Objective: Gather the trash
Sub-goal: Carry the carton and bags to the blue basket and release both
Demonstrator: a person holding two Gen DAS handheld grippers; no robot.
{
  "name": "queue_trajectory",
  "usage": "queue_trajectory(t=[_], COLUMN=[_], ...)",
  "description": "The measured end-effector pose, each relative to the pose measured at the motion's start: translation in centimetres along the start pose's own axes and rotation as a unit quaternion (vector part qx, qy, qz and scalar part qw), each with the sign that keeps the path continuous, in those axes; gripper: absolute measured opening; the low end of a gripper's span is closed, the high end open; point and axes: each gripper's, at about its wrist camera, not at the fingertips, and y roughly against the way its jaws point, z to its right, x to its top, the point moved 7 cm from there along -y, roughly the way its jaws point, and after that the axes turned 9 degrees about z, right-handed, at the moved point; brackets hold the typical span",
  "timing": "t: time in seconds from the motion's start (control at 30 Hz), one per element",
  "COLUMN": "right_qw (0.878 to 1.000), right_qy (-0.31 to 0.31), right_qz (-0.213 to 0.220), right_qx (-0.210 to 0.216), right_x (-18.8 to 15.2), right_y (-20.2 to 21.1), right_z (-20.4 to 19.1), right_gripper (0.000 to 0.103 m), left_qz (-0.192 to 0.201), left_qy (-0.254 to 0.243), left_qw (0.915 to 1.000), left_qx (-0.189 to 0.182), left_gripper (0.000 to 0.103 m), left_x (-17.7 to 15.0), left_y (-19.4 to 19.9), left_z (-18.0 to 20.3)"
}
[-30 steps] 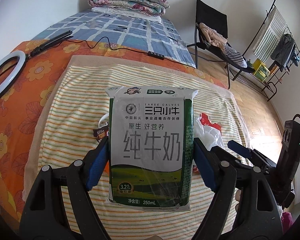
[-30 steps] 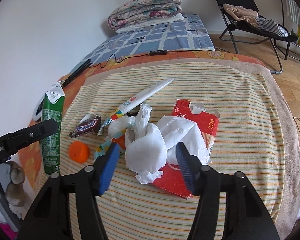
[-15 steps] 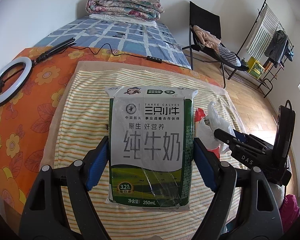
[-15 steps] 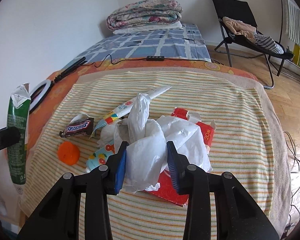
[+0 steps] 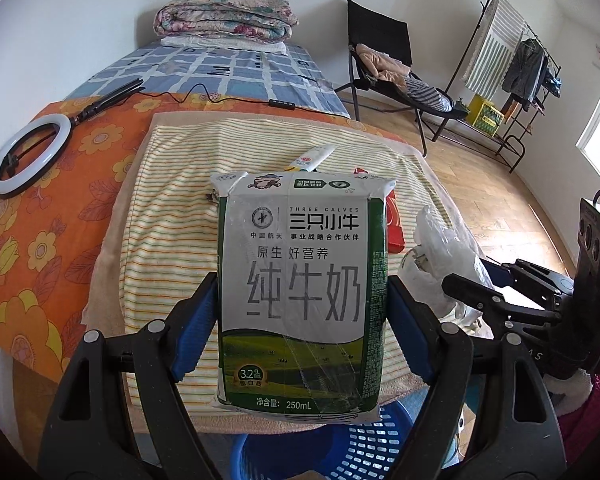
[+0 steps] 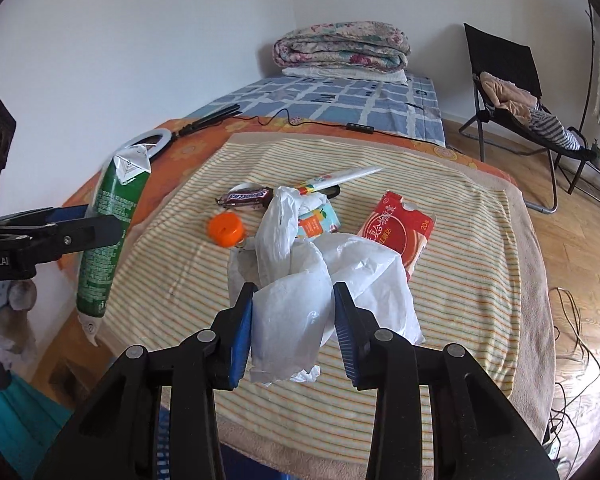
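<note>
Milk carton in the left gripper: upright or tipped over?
Upright. The milk carton stands with its print reading right way up, clamped at its sides by the left gripper, above the blue basket.

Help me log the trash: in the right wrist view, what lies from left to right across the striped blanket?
milk carton held at the left edge → orange cap → white plastic bag in the right tongs → red box

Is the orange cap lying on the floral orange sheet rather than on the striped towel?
No. In the right wrist view the orange cap sits on the striped towel, beside the Snickers bar.
</note>
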Motion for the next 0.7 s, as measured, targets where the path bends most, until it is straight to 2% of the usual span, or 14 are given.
queue_trajectory(t=[0.27, 0.43, 0.7], right_qw=[1.0, 0.999, 0.997], right_qy=[0.003, 0.004, 0.019], right_qz=[-0.015, -0.032, -0.077], right_qx=[0.014, 0.023, 0.019], right_x=[-4.9, -8.3, -13.8], right_y=[4.2, 6.2, 6.8], right_z=[-2.5, -4.0, -5.3], right_gripper=[0.036, 0.036, 0.036], left_qz=[-0.02, -0.046, -0.081], left_qy=[-0.012, -0.02, -0.026], left_qw=[0.9996, 0.9986, 0.9964], left_qx=[-0.012, -0.017, -0.009], left_gripper=[0.082, 0.082, 0.082], left_x=[-6.1, -10.2, -15.6], left_y=[2.0, 2.2, 1.8], left_z=[1.7, 2.4, 2.5])
